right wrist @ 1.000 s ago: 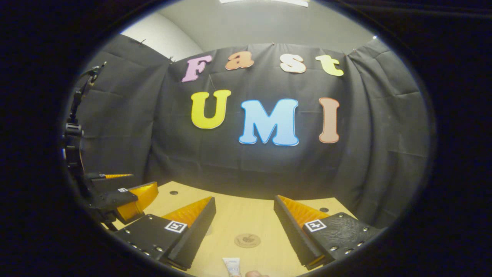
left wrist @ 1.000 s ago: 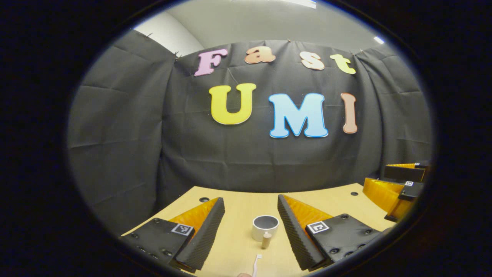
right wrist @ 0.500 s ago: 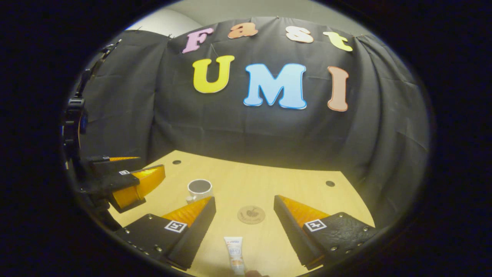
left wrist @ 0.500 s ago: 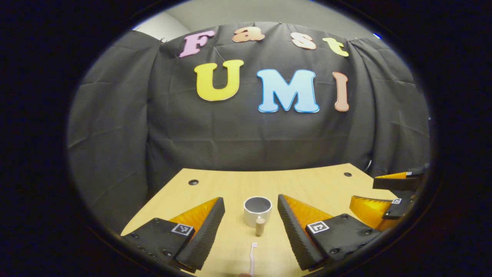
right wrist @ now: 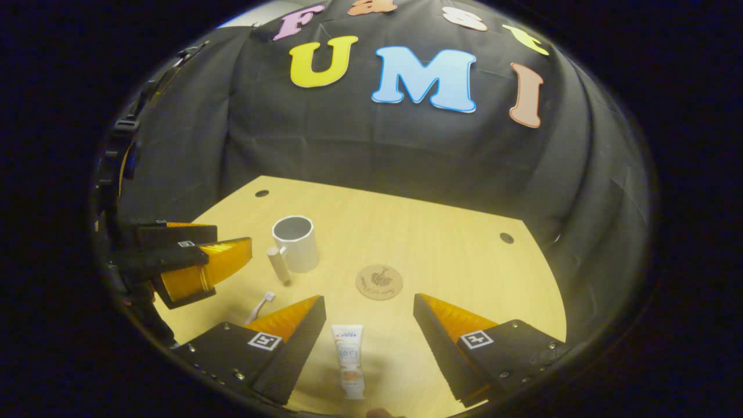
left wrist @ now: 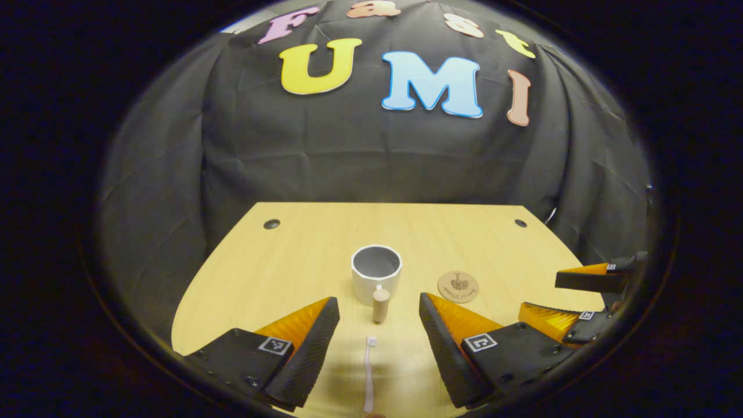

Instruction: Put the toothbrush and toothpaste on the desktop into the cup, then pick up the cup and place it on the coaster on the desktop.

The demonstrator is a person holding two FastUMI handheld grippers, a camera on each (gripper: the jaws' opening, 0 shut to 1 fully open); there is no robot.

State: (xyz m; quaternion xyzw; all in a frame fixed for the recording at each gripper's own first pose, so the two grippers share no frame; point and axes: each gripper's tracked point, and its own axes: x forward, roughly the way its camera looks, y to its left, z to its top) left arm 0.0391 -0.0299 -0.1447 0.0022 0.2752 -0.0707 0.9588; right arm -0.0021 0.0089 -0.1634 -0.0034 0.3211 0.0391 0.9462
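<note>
A white cup (left wrist: 376, 274) with a grey inside and a wooden handle stands upright mid-desk; it shows as cup (right wrist: 296, 244) in the right gripper view. A white toothbrush (left wrist: 368, 374) lies flat in front of it, between the fingers of my open left gripper (left wrist: 379, 360), which hovers above the desk. The toothbrush head (right wrist: 264, 302) peeks out past a finger in the right gripper view. A white toothpaste tube (right wrist: 349, 360) lies flat between the fingers of my open right gripper (right wrist: 368, 348). A round brown coaster (right wrist: 379, 281) lies right of the cup, seen as coaster (left wrist: 458, 286).
The light wooden desk (left wrist: 302, 255) has two small dark holes near its far corners (left wrist: 271, 223). Black cloth walls close in behind and beside it. The right gripper (left wrist: 586, 307) shows at the left gripper view's right edge; the left gripper (right wrist: 186, 261) at the right view's left edge.
Both cameras have tilted downward, so more desk shows. The toothbrush and toothpaste now lie well between the fingers, and the cup and coaster have come into fuller view. Both jaws stay open.
</note>
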